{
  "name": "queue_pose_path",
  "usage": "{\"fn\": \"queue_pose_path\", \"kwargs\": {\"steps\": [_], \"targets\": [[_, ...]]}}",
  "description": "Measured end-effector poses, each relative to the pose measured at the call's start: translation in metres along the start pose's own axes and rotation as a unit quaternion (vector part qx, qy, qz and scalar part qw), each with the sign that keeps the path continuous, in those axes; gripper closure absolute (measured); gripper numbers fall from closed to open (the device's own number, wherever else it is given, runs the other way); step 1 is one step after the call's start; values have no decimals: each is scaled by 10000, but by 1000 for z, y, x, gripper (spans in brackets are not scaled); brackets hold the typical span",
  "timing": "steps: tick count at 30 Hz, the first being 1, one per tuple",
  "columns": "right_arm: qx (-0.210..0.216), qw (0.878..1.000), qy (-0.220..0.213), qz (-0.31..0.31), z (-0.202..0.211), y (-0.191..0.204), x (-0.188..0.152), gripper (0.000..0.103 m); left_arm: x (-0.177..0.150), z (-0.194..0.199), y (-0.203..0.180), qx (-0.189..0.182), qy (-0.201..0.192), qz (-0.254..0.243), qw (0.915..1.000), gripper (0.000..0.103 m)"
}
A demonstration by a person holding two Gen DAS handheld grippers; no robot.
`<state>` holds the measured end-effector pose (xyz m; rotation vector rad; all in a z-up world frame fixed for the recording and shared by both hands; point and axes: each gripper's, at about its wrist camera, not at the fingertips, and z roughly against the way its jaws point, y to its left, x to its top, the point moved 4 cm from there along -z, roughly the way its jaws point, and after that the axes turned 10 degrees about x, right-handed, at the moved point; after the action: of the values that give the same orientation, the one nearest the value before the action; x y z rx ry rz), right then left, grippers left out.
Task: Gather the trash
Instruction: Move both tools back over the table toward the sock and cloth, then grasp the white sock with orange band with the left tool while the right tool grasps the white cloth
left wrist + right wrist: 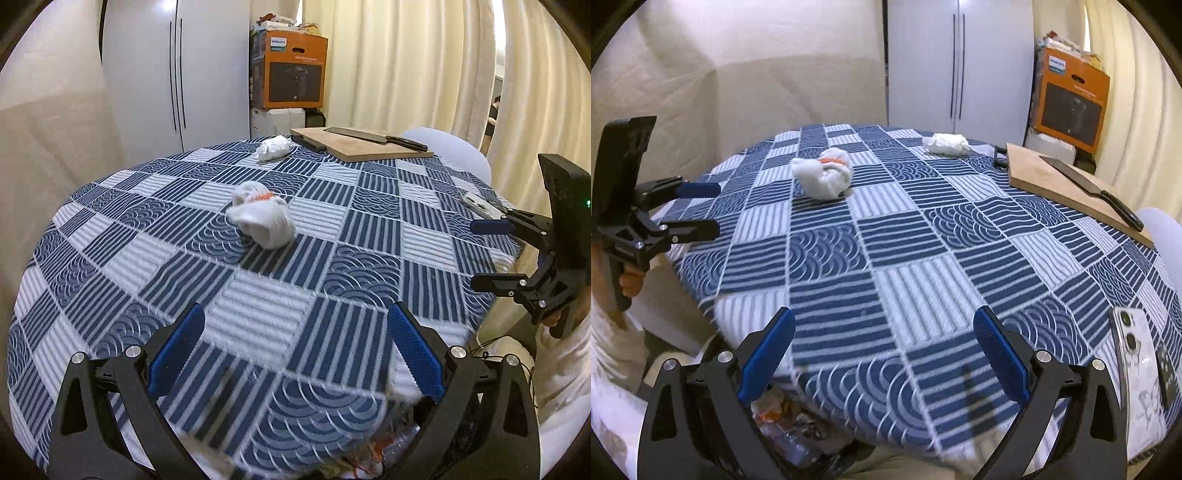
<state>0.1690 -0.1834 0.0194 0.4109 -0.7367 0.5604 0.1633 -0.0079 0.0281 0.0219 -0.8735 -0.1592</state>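
Both jaws wide, empty; patterned tablecloth (258, 317), tissue wads (264, 218), possibly bin below.

The right gripper (884, 350) hangs over the near edge of the table (923, 266) with its fingers spread wide and nothing between them. Far ahead of the fingertips lies a crumpled white wad (823, 175); a second wad (945, 144) sits beyond it to the right. Left of the fingers, the left gripper (701, 212) is also spread.
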Motion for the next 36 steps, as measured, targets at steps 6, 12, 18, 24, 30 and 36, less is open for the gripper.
{"fn": "queue_pose_path", "kwargs": {"steps": [6,12,18,24,30,36], "targets": [[6,9996,184,-216,-25,-25,33,10,22,-29,3,-71,217,-64,9997,6],[-152,9991,297,-258,-44,-41,66,10,43,-57,0,-4,390,-202,9990,6],[-586,9976,200,-325,-56,-53,102,9,60,-89,3,-53,703,-195,9973,7],[-508,9964,367,-569,-80,-74,137,9,66,-126,9,-283,1211,-134,9921,39],[-380,9937,431,-963,-105,-92,168,9,73,-134,12,-11,1200,-469,9917,51],[-415,9893,512,-1303,-136,-112,195,9,103,-130,35,276,991,-347,9941,51]]}}
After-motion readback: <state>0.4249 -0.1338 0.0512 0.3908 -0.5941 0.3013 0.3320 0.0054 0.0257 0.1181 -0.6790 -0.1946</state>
